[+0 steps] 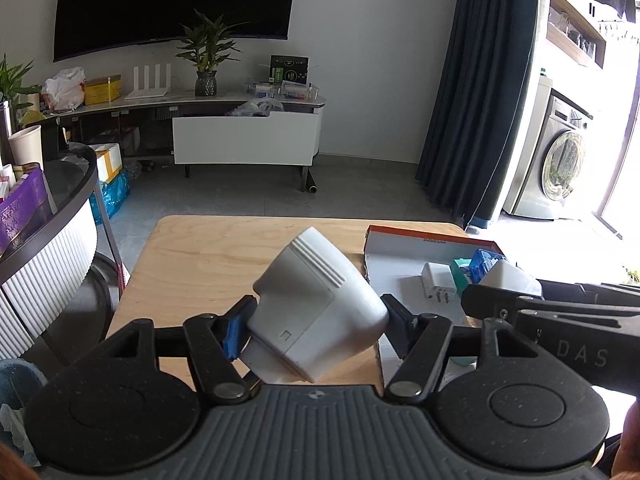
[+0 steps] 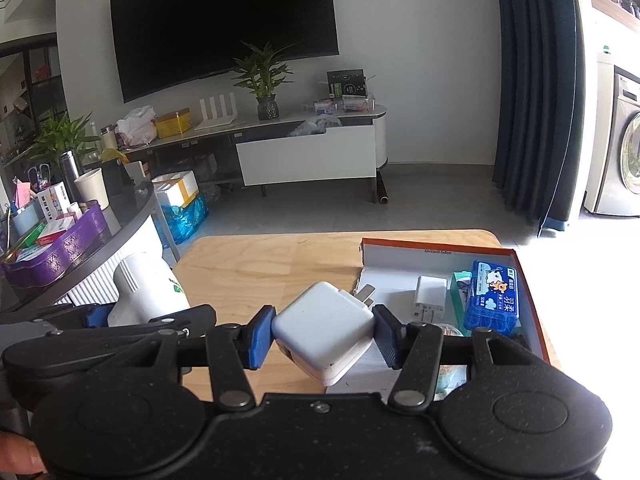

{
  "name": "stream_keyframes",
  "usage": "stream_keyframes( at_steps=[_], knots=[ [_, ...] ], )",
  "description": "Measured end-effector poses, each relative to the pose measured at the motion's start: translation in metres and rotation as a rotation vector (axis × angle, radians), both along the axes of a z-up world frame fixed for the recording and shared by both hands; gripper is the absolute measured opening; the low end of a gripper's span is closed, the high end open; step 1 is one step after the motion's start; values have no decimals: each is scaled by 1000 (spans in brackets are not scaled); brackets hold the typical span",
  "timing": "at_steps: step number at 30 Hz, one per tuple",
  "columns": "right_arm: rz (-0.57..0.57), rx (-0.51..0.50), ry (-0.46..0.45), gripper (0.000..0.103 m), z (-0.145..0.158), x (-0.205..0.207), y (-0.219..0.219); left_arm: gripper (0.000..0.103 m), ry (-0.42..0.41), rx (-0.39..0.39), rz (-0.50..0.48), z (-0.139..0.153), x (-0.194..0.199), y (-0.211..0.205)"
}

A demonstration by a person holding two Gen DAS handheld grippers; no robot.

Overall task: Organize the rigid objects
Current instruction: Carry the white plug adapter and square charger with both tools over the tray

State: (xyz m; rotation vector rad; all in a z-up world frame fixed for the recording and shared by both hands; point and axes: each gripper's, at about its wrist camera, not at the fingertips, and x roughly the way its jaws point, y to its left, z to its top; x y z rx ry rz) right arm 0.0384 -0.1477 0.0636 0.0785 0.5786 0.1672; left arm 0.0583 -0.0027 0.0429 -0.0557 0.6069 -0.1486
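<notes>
Left gripper (image 1: 316,326): its blue-padded fingers (image 1: 234,330) pinch a white plastic device (image 1: 316,308) with a ribbed end, held tilted above the near part of the wooden table (image 1: 208,264). The pads press on both sides of its body; it touches nothing else.

Right gripper (image 2: 324,338): fingers (image 2: 258,338) clamped on a white charger (image 2: 324,330), a square block held cornerwise with its metal prongs (image 2: 366,294) pointing away, toward the box. It hangs over the table edge of the box, clear of the surface.

In the right wrist view the left gripper and its white load appear to the left, just beside the right one. In the left wrist view the right gripper (image 1: 500,280) crosses in from the right with the charger's corner showing.

Cardboard box (image 2: 436,246): shallow, orange rim, white floor, lying on the right half of the table. Inside, side by side: a second white charger (image 2: 430,298) lying flat, a green carton (image 2: 458,292) just beside it, and a blue plastic case (image 2: 494,300) with a printed label against the right wall. A further item lies nearer, partly hidden behind the gripper; kind not determinable.

Beyond the table: grey floor, a low white cabinet (image 2: 308,156) bearing a potted plant (image 2: 266,88), a router (image 2: 216,114) and boxes, a dark television (image 2: 224,20) on the wall, a dark curtain (image 2: 536,88), and a washing machine (image 1: 560,160) at far right. A round side table (image 2: 100,224) with a purple tray (image 2: 60,250) stands at left.
</notes>
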Motion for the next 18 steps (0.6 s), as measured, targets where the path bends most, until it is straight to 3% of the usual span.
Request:
stream_keyframes(
  at_steps=[18],
  knots=[
    [-97,18,-11,64,4,-4,-42,67,-6,16,-101,-1,5,-38]
  ],
)
